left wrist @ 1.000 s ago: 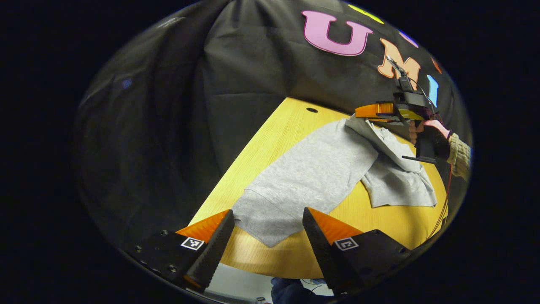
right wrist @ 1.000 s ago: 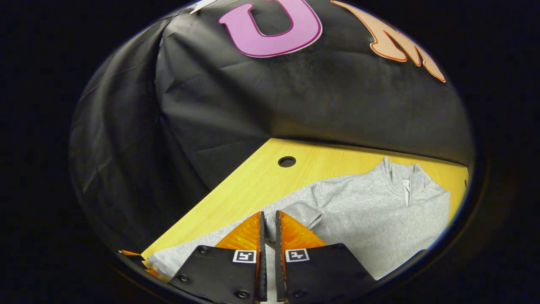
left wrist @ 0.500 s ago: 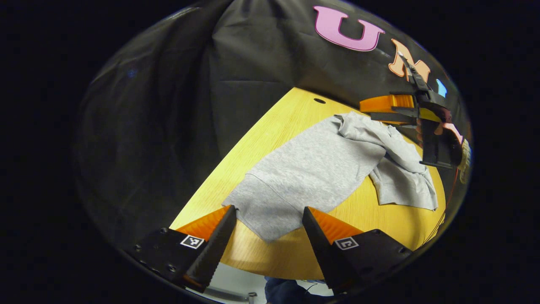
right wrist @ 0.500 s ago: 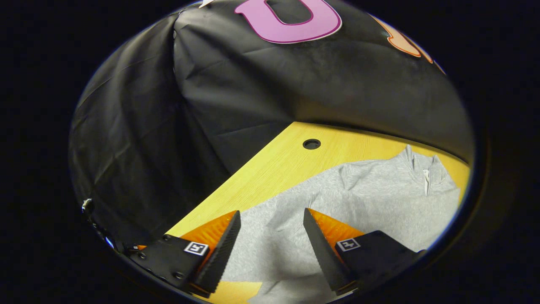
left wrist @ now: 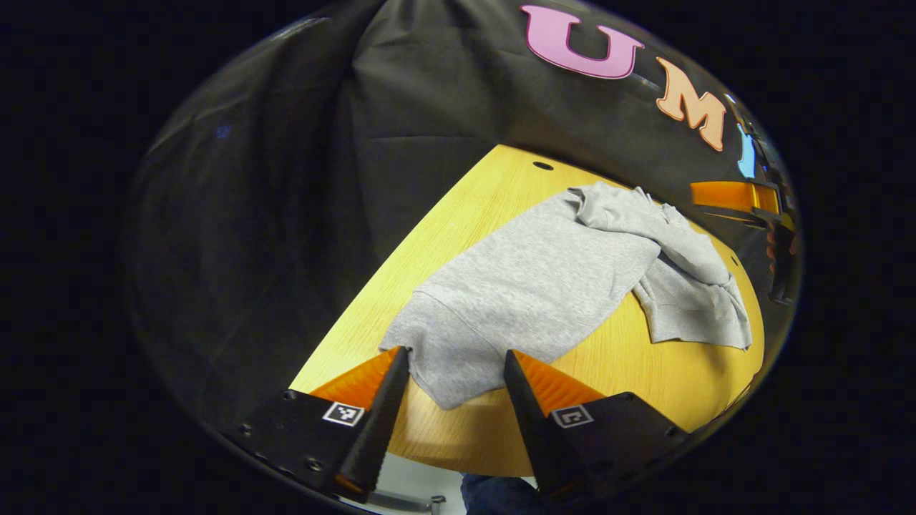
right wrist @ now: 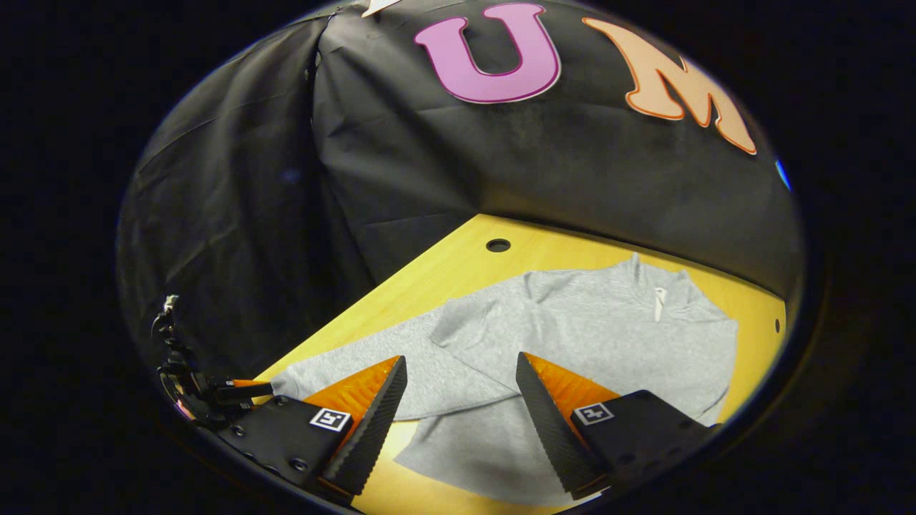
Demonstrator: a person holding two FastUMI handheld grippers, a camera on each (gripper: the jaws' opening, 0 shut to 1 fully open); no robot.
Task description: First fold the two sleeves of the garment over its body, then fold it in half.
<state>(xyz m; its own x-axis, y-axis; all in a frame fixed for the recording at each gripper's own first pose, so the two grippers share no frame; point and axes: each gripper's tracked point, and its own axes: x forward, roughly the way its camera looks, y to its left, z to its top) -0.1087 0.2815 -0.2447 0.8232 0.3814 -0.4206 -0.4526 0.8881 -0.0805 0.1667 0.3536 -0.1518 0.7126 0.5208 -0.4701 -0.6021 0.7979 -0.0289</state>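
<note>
Folding a grey sweatshirt, one sleeve just released

Hovering with both grippers over the grey sweatshirt (right wrist: 572, 336), which is lying flat on the yellow surface (left wrist: 472, 214). My right gripper (right wrist: 458, 408) is holding nothing, its fingers spread wide. A second ago those fingers were pinching the sleeve (right wrist: 401, 368); now that sleeve is lying folded across the body. My left gripper (left wrist: 454, 400) is also spread, its fingers straddling the hem (left wrist: 451, 361) without touching it. The fabric is looking soft, light and floppy, so it will be sagging and creasing when lifted. I am judging cuffs and hem corners the best places to pinch.
</note>
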